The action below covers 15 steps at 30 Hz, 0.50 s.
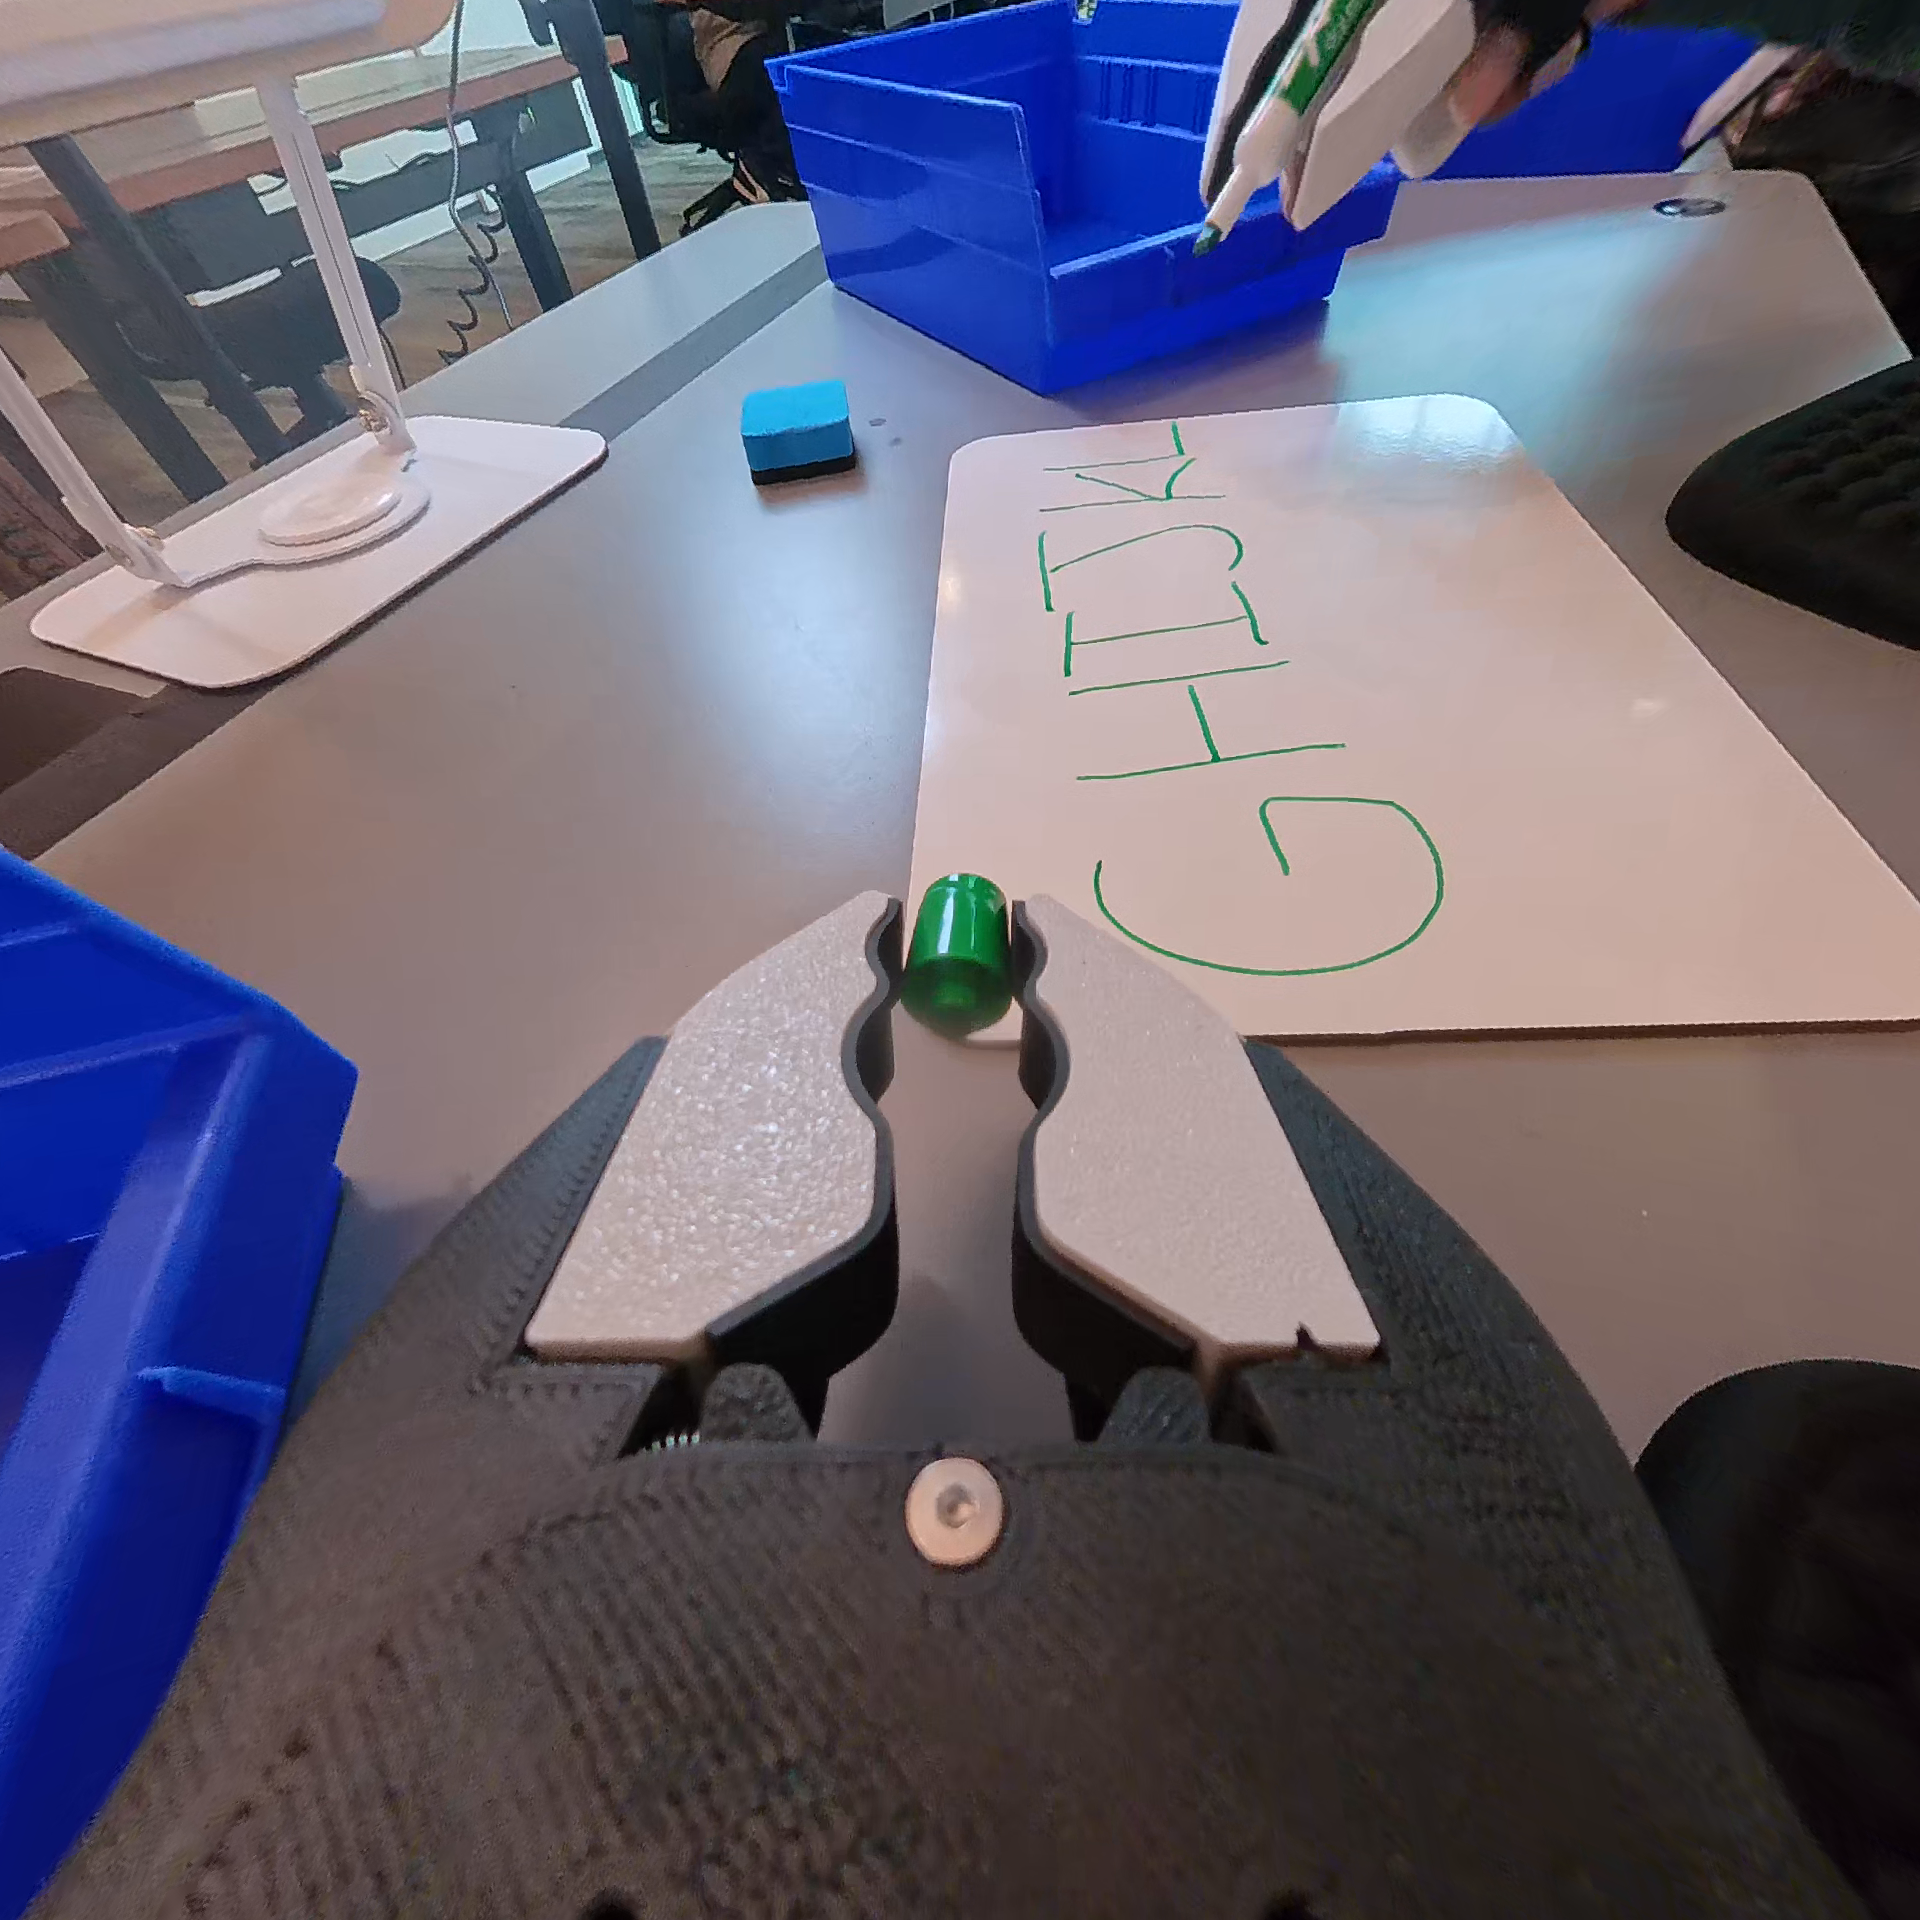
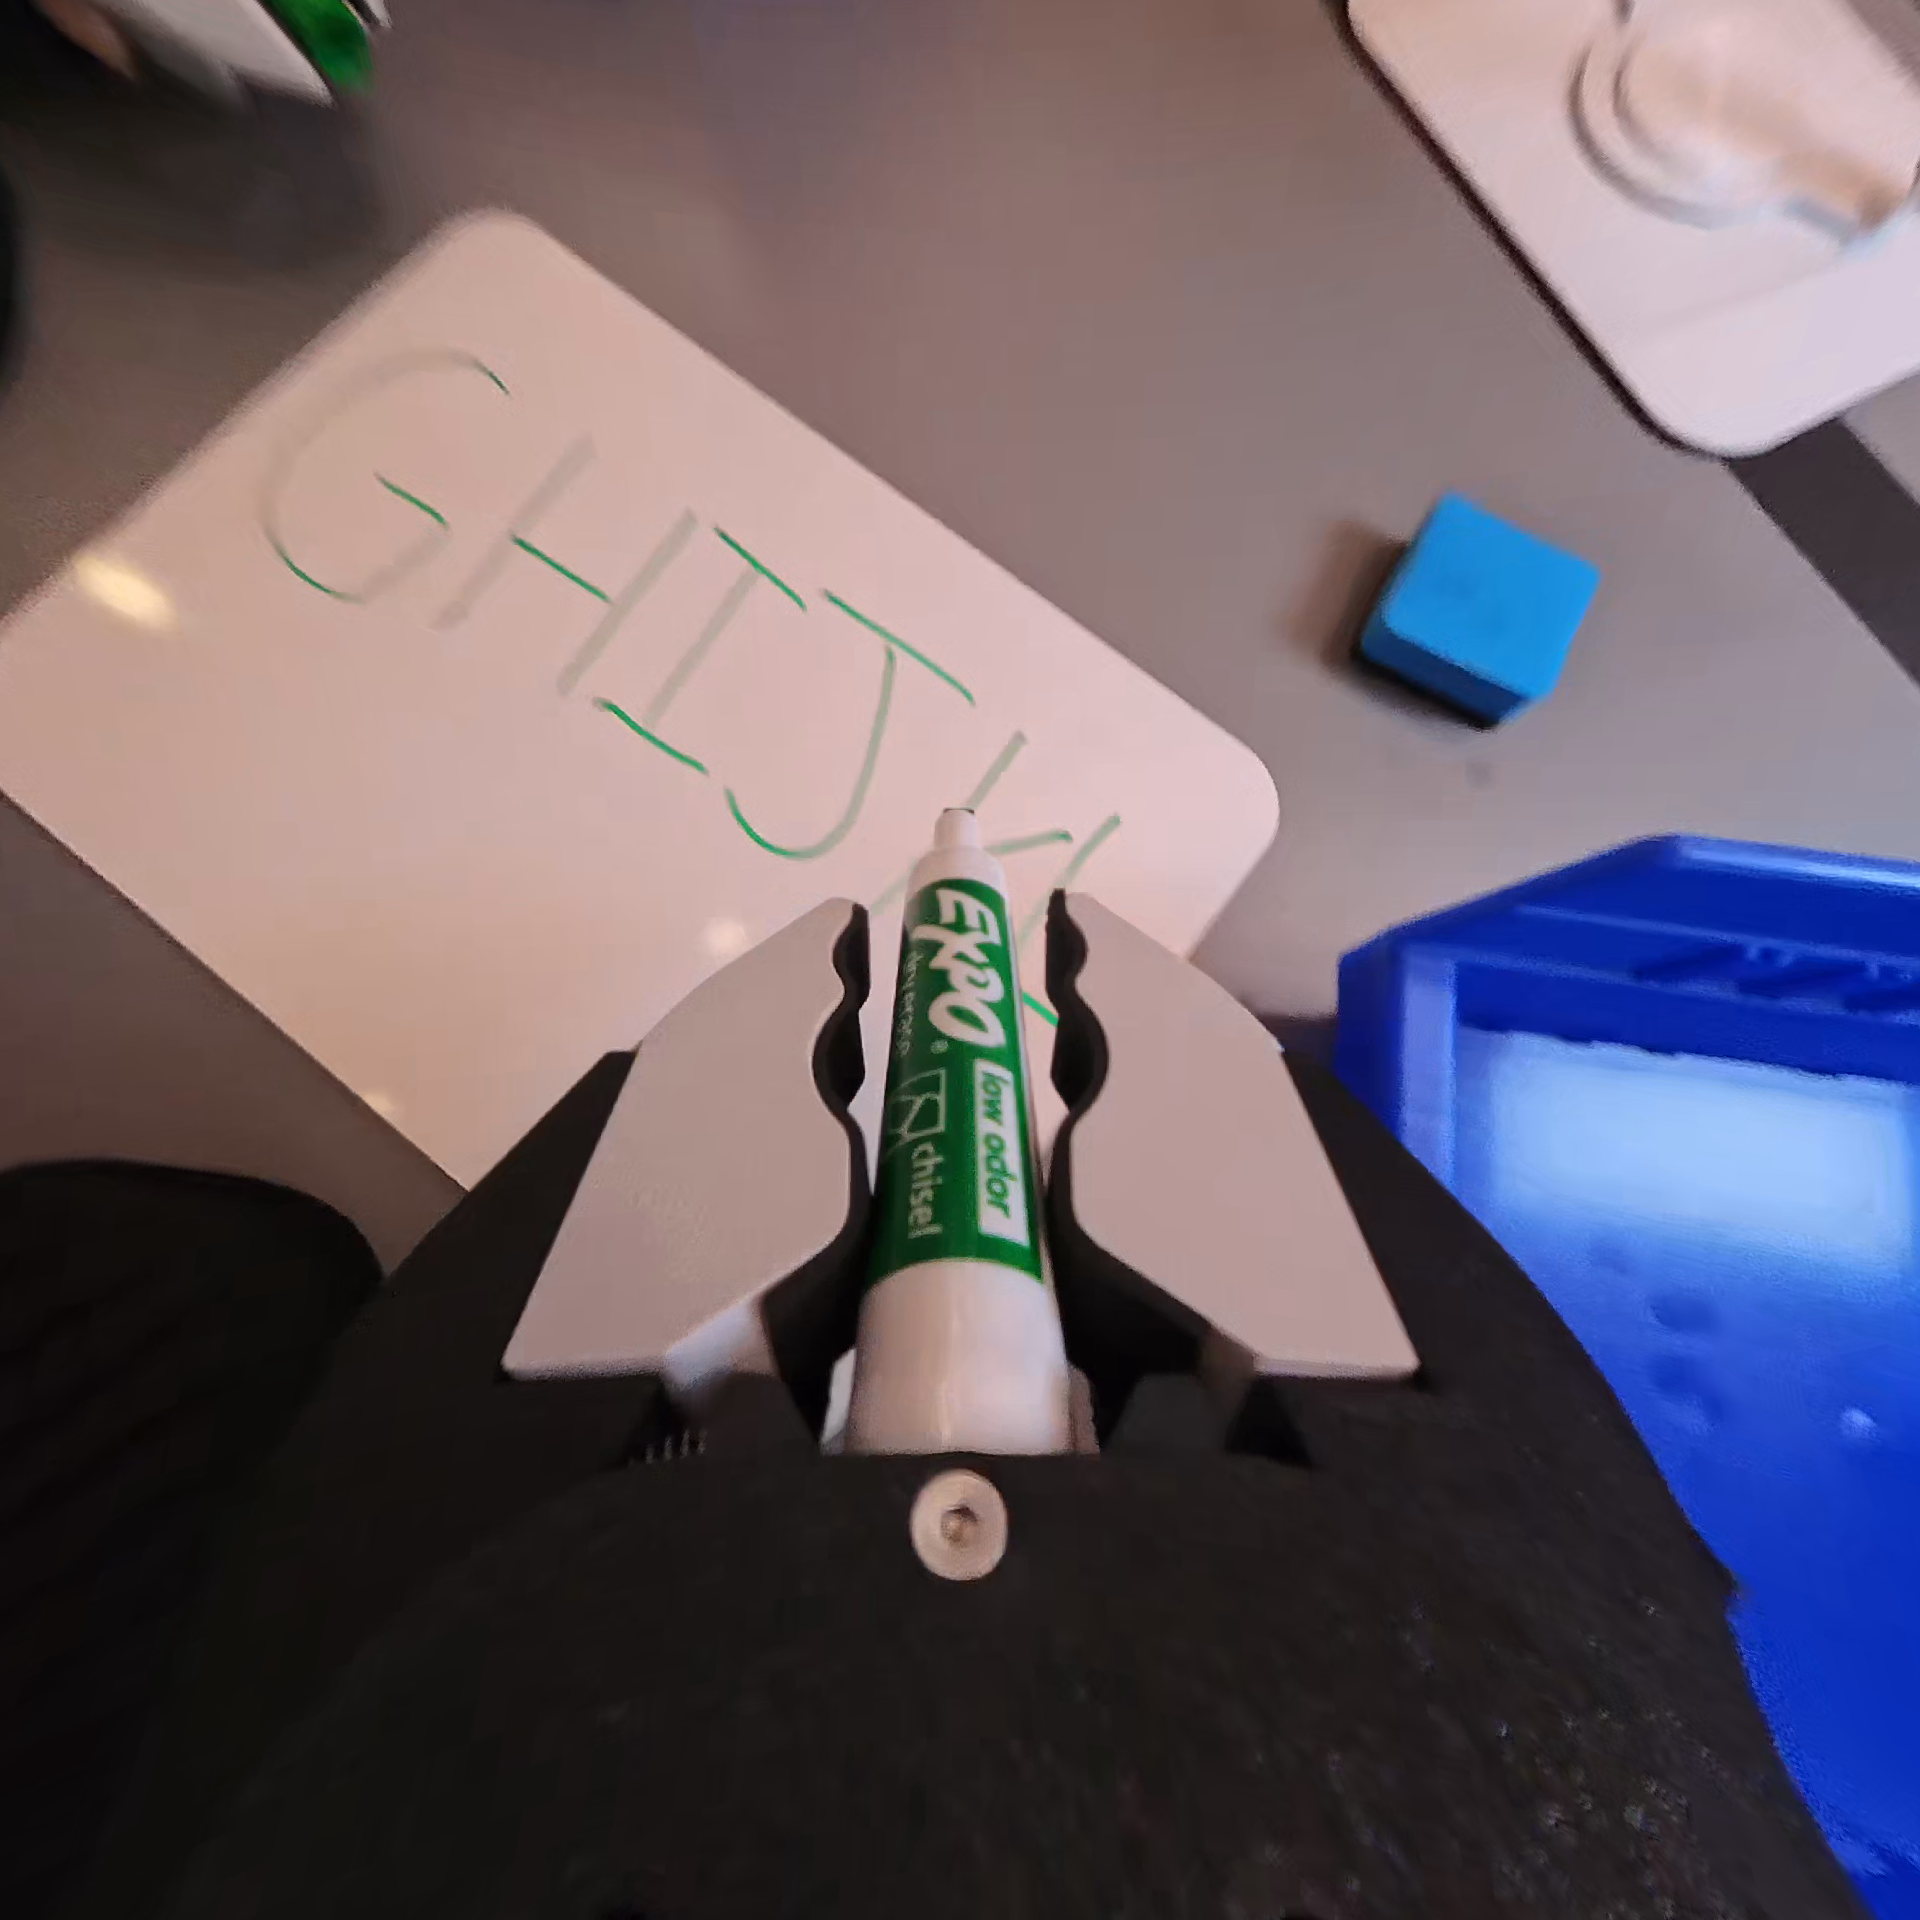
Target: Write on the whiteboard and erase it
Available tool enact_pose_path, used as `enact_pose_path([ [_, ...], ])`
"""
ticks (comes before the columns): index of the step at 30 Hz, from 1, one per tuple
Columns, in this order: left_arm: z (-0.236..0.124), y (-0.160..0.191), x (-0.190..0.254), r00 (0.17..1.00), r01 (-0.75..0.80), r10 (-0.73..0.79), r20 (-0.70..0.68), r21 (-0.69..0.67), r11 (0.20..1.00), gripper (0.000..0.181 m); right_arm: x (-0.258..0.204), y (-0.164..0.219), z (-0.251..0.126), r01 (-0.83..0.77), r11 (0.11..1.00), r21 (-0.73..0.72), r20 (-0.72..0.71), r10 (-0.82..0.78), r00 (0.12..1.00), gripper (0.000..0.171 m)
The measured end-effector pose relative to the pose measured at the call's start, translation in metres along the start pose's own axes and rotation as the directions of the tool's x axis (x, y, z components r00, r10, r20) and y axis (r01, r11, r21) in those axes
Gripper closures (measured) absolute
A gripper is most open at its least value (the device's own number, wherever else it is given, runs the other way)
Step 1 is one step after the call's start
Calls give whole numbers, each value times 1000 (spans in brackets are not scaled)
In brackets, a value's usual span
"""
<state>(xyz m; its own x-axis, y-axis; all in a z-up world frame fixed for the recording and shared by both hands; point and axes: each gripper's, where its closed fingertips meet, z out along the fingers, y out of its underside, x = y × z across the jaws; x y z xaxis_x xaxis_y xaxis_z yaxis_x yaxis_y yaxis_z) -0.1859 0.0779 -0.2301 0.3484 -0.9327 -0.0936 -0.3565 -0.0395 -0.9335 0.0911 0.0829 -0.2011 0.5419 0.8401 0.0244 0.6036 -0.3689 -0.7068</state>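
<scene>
On the grey surface (image 1: 623, 790), the left gripper (image 1: 954, 920) is clamped on the green marker cap (image 1: 956, 966) at the whiteboard (image 1: 1558, 727) corner. Farther right, the blue eraser (image 1: 798, 428) lies beside the whiteboard, which carries green letters. The right gripper (image 2: 951, 909) is clamped on the green marker (image 2: 951, 1122), raised above the whiteboard near a blue bin (image 2: 1662, 1143).

We see a grey table (image 1: 582, 831), a white lamp base (image 1: 312, 540) on it, 2 blue bins (image 1: 935, 208), and wood-topped desks (image 1: 156, 125) beyond.
</scene>
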Motion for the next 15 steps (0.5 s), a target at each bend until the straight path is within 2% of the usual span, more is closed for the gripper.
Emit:
enact_pose_path([
  [3, -4, -17, 12, 998, -22, 28, -51, 100, 995, 162, -37, -24, 3, -38, 972, 230, 106, 14, 994, 138],
  [7, -11, -58, 46, 985, -93, 132, -114, 298, 950, 162, -99, -71, 14, -109, 872, 478, 304, -47, 952, 138],
  [10, -9, -85, 72, 969, -125, 194, -150, 376, 918, 162, -140, -106, 25, -151, 819, 553, 427, -123, 896, 138],
  [12, -5, -98, 79, 968, -155, 219, -124, 393, 906, 162, -159, -123, 27, -180, 807, 563, 502, -160, 850, 138],
  [15, -2, -116, 86, 964, -170, 239, -113, 427, 888, 162, -170, -135, 25, -189, 799, 571, 542, -194, 818, 138],
])
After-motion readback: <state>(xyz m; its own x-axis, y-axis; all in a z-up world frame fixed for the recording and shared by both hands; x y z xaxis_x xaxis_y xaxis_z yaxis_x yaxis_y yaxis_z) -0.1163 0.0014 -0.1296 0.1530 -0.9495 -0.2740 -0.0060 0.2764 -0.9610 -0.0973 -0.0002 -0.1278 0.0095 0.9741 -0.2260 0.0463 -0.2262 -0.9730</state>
